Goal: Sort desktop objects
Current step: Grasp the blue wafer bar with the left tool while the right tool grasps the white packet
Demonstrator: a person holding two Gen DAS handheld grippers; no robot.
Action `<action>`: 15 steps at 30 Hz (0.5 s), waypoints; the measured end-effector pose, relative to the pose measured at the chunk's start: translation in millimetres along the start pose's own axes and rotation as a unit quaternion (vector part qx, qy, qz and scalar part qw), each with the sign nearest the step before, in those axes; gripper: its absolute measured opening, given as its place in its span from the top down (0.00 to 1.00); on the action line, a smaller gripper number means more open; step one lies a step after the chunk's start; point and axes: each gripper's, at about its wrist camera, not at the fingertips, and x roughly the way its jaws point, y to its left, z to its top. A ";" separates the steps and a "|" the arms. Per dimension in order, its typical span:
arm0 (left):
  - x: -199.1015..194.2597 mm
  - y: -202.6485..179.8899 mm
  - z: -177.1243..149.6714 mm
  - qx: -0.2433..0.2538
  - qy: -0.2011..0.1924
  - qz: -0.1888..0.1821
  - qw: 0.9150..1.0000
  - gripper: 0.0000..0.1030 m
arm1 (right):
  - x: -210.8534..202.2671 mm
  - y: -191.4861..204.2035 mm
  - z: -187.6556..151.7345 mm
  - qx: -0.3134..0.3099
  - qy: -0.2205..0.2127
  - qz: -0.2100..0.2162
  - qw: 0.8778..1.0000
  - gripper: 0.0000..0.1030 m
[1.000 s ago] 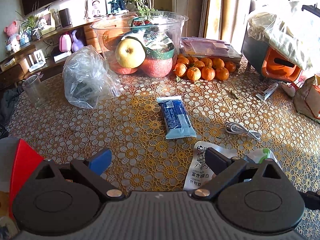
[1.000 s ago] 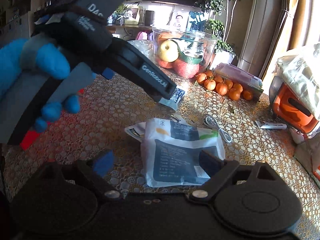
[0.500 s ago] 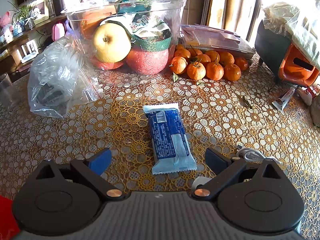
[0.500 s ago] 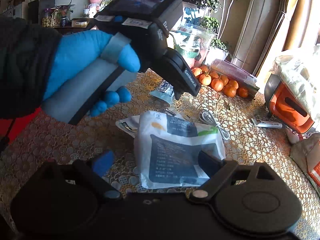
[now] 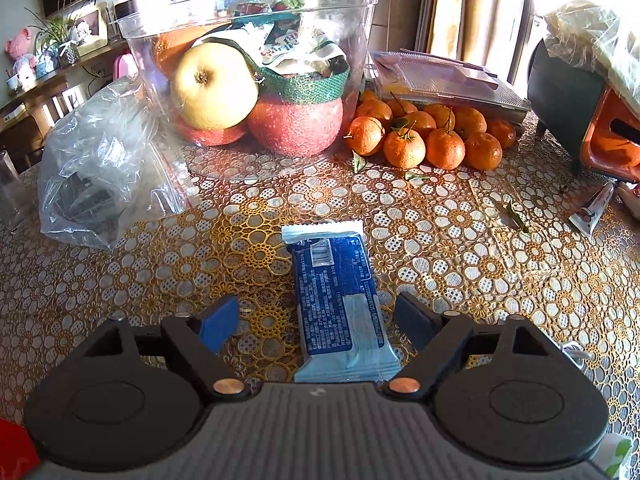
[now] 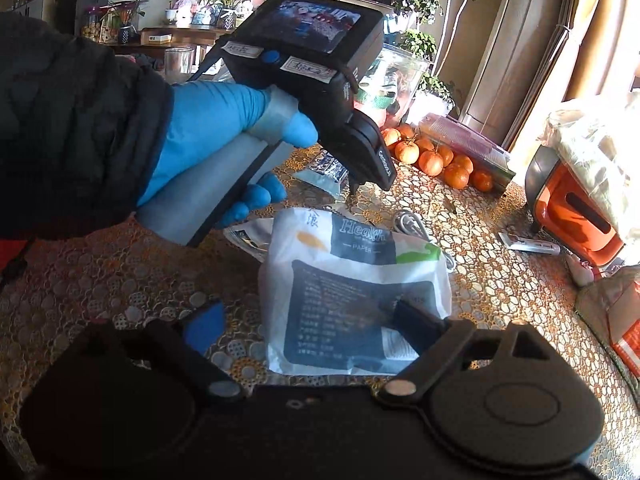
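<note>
While the blue snack packet (image 5: 340, 300) lies flat on the bench (image 5: 500, 264), the left claw (image 5: 318, 320) stands wide around its near end, fingers apart from it on both sides. Clear fruit bowl (image 5: 256, 80) at 12 o'clock, tangerines (image 5: 424, 136) at 1. Right claw (image 6: 308, 324) also wide, holding nothing, over the white paper pack (image 6: 352, 292); right finger overlaps it, contact unclear.

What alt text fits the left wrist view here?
The open left gripper straddles a blue-and-white snack packet lying flat on a gold lace tablecloth. Behind stand a clear plastic fruit bowl and a pile of small tangerines.
</note>
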 end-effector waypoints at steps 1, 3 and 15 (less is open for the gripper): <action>-0.2 -1.1 0.1 0.002 -0.001 0.000 1.000 0.22 | -0.2 0.0 0.0 -0.001 0.000 0.000 1.000 0.12; -1.2 -2.4 0.2 0.002 -0.005 -0.006 1.000 0.34 | -0.4 0.1 -0.4 -0.004 -0.001 -0.001 1.000 0.14; -8.1 -7.5 -2.7 0.011 -0.011 -0.008 1.000 0.66 | -4.1 2.6 -2.4 -0.026 -0.002 -0.036 0.999 0.56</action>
